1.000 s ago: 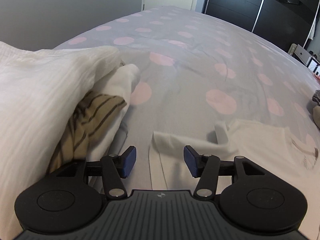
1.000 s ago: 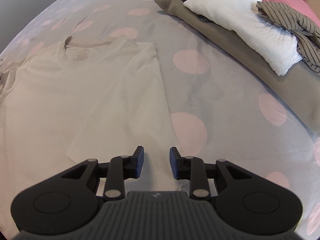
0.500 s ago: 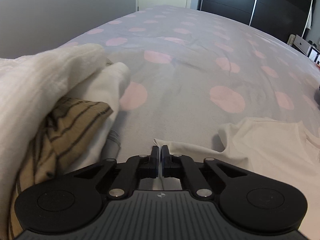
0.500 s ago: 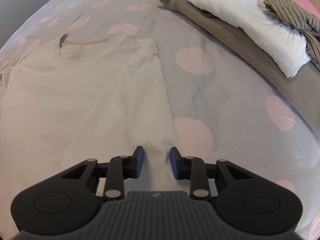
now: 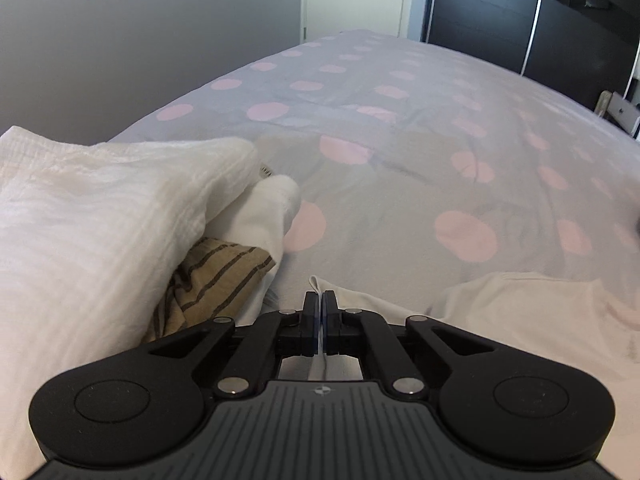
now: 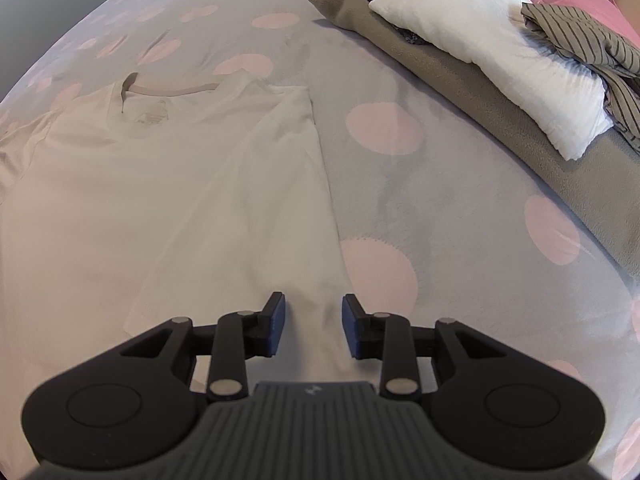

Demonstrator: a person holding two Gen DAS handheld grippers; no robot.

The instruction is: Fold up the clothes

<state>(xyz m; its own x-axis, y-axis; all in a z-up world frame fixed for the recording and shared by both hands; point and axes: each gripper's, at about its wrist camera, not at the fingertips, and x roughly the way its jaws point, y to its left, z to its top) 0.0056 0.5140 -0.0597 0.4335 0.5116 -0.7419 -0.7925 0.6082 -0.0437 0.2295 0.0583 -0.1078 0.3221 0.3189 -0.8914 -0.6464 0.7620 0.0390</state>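
A white T-shirt lies flat on the grey bed cover with pink dots, collar at the far end. Its right side is folded inward along a straight edge. My right gripper is open, its jaws on either side of the shirt's folded bottom corner. In the left wrist view my left gripper is shut on a corner of the white T-shirt and holds the pinched edge upright between the pads.
A pile of clothes lies to the left of the left gripper: a white crinkled garment over a tan striped one. In the right wrist view a brown blanket, a white pillow and a striped garment lie at the right. Dark wardrobes stand beyond the bed.
My left gripper closed on the shirt's corner and has lifted a little. My right gripper stayed open and moved slightly forward along the folded edge.
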